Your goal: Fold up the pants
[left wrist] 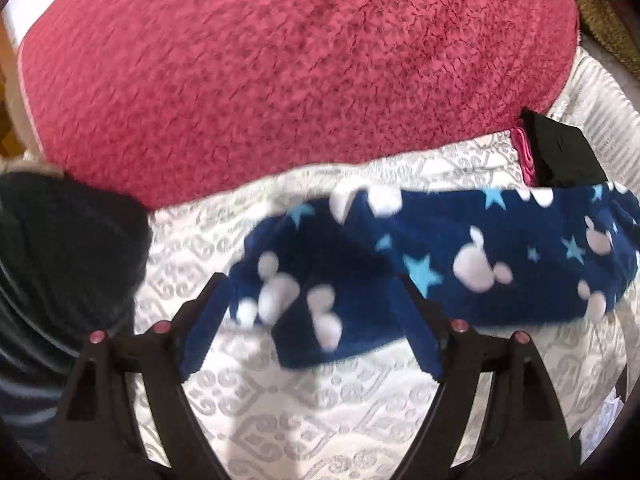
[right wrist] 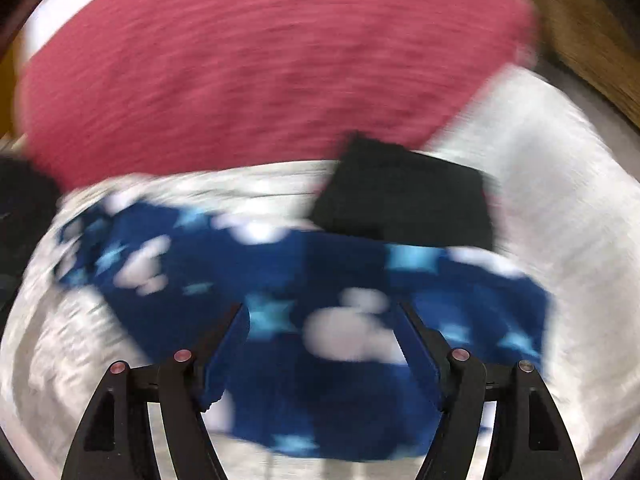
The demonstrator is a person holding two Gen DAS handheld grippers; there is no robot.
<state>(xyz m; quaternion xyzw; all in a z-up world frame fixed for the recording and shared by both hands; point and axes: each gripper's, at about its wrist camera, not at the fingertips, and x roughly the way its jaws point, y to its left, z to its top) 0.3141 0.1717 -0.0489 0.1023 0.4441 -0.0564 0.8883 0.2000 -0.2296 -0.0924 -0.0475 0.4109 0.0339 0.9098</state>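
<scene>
The pants are navy fleece with white mouse heads and light blue stars. They lie across a white patterned bed cover, stretched from the middle to the right in the left wrist view. My left gripper is open, its jaws wide apart over the pants' left end. In the blurred right wrist view the pants fill the lower middle. My right gripper is open just above them, jaws wide apart, holding nothing.
A large red fuzzy blanket covers the far half of the bed. A folded black garment with a pink one under it lies beyond the pants; it shows in the right wrist view. A dark bundle sits at the left.
</scene>
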